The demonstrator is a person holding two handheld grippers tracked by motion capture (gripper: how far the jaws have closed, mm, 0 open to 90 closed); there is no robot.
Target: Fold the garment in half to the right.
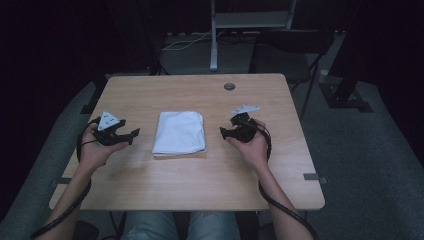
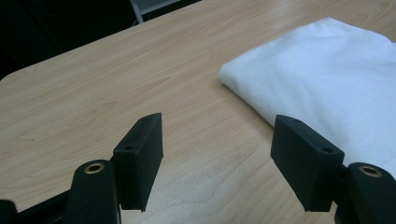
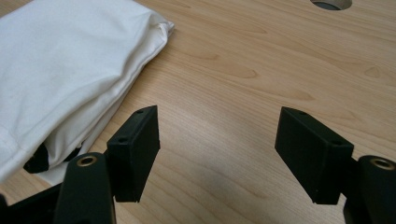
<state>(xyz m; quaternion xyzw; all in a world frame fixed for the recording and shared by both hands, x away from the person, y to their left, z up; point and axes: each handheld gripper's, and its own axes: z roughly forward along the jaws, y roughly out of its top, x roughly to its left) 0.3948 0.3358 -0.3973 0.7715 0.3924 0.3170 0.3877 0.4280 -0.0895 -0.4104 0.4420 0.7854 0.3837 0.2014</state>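
Your left gripper point(image 1: 131, 135), lower left of high view: jaws spread wide, nothing between, touching nothing. Your right gripper point(image 1: 225, 132), right of centre: likewise agape, empty, pads over bare table point(image 1: 210, 175). Folded white cloth point(image 1: 179, 132) lies flat mid-frame between both grippers, apart from each.
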